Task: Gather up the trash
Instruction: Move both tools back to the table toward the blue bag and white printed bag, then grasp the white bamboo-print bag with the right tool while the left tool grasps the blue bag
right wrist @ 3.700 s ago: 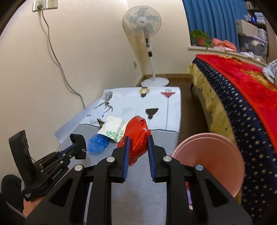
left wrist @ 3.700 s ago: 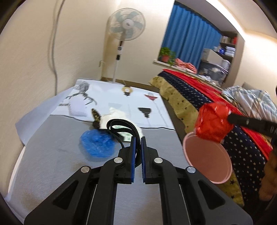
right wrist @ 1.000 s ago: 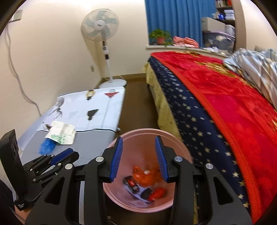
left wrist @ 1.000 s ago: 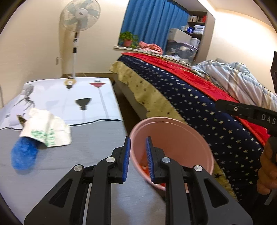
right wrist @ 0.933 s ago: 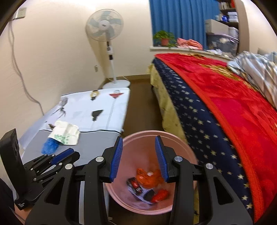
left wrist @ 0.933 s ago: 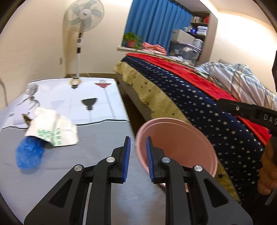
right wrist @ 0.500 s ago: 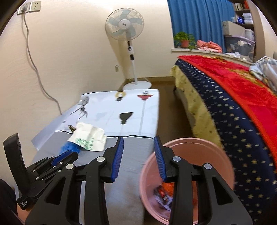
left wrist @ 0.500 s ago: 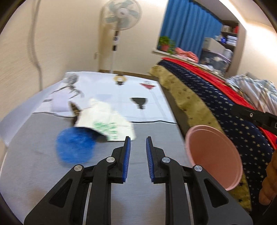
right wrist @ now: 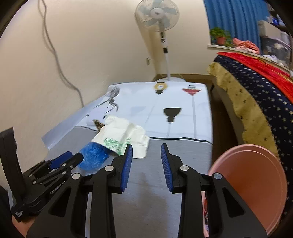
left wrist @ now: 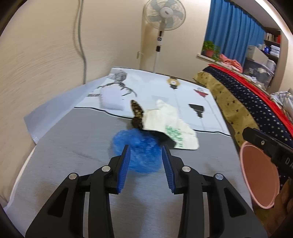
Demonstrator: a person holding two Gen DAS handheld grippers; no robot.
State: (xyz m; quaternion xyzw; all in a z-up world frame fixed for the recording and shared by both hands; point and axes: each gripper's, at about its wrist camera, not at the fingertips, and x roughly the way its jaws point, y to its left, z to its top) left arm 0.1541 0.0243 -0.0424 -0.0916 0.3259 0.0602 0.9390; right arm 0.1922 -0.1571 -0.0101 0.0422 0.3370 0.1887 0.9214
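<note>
A grey-and-white printed mat (left wrist: 77,146) carries a crumpled white paper wrapper (left wrist: 168,124) overlapping a crumpled blue plastic wad (left wrist: 139,152). A round pink plastic bin (right wrist: 256,183) stands beside the mat. The left gripper (left wrist: 145,164) hovers over the wad, jaws opening, untouching; the right gripper (right wrist: 146,163), closing, holds nothing.

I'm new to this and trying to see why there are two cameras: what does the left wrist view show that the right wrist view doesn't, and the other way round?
Only the left wrist view shows the left gripper head-on, its jaws opening around the blue wad without pressing it.

Only the right wrist view shows the right gripper head-on, jaws closing on nothing, over the bare grey mat.

Both show the blue wad, the white printed wrapper, the pink bin, the standing fan and the bed.
</note>
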